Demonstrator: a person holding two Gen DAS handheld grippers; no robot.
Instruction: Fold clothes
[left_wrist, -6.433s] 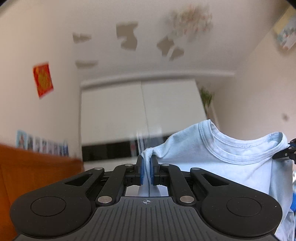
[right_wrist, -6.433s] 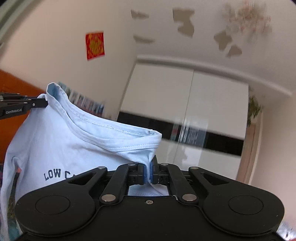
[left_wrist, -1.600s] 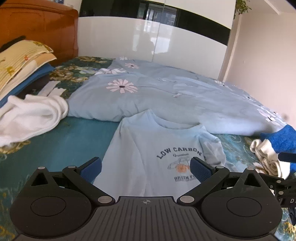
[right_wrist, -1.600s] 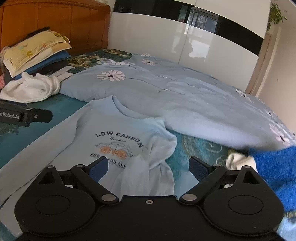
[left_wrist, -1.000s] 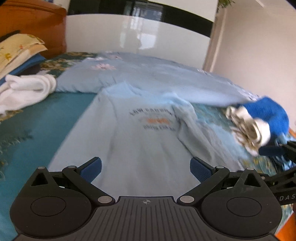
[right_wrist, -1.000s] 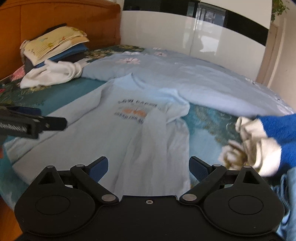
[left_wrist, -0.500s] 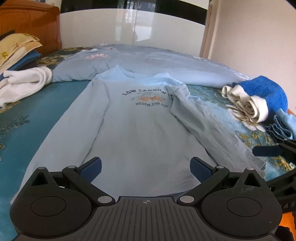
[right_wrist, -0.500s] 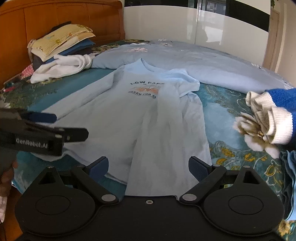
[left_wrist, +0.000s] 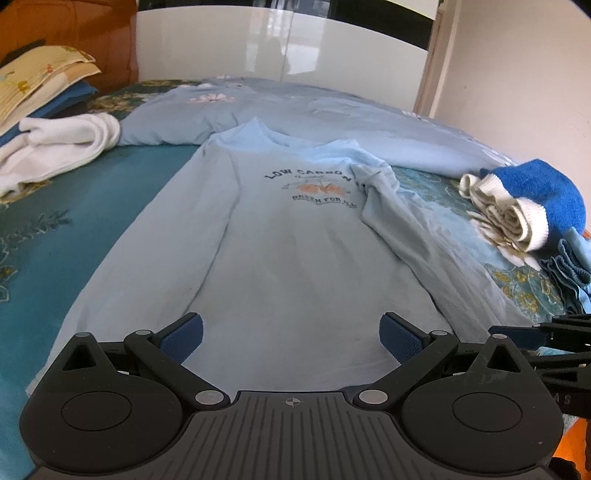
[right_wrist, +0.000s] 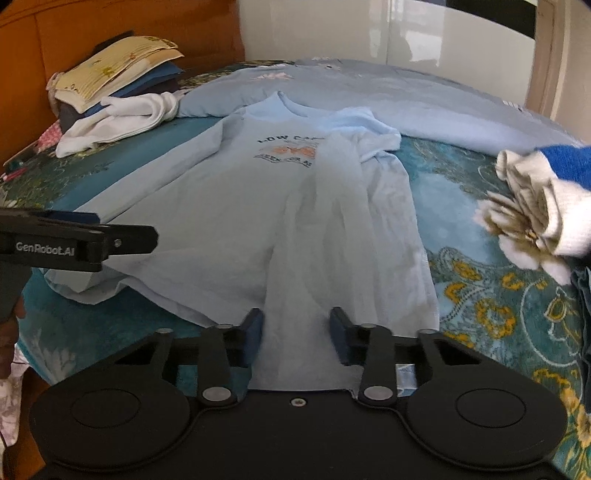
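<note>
Right tool (right_wrist: 295, 334) closing around shirt (right_wrist: 236, 206) hem, fabric between its pads

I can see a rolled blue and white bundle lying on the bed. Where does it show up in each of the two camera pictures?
Left wrist view: the blue and white bundle lies at the right edge, about mid-height, right of the light blue shirt.
Right wrist view: the bundle is at the far right edge, partly cut off and blurred.
Shared landmark: the shirt's dark chest lettering.
</note>
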